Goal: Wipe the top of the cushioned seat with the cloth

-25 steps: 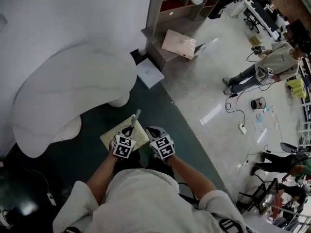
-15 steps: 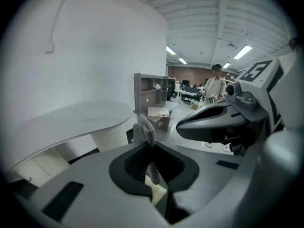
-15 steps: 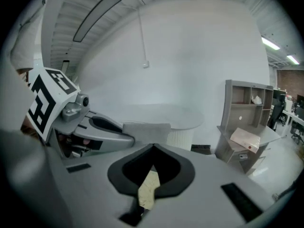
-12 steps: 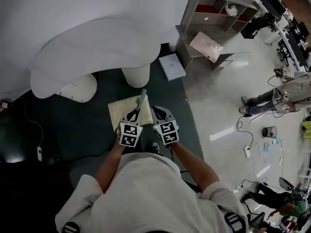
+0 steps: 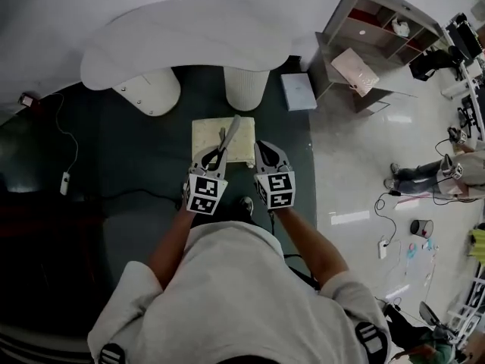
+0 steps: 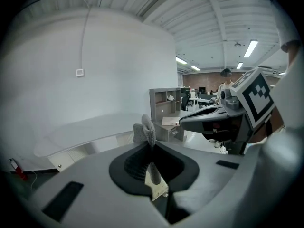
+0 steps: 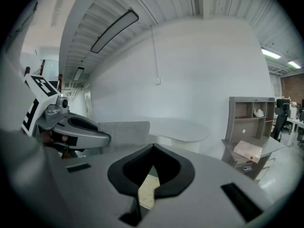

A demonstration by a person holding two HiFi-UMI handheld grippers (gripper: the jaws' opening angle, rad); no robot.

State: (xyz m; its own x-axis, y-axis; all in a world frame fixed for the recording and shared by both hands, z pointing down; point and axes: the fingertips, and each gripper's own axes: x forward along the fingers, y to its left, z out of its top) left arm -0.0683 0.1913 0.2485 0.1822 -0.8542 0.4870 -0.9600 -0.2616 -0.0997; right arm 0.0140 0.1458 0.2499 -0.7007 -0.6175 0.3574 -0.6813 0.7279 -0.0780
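The left gripper (image 5: 218, 152) pinches the grey cloth (image 5: 230, 131) above the cushioned seat (image 5: 204, 135); the right gripper (image 5: 263, 152) is closed, empty. Dragging across the seat could tug the cloth free.

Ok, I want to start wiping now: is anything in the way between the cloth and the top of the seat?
Nothing visible. The left gripper holds the cloth over the seat, whose top shows bare. The right gripper is beside it at the seat's right edge, shut and empty.
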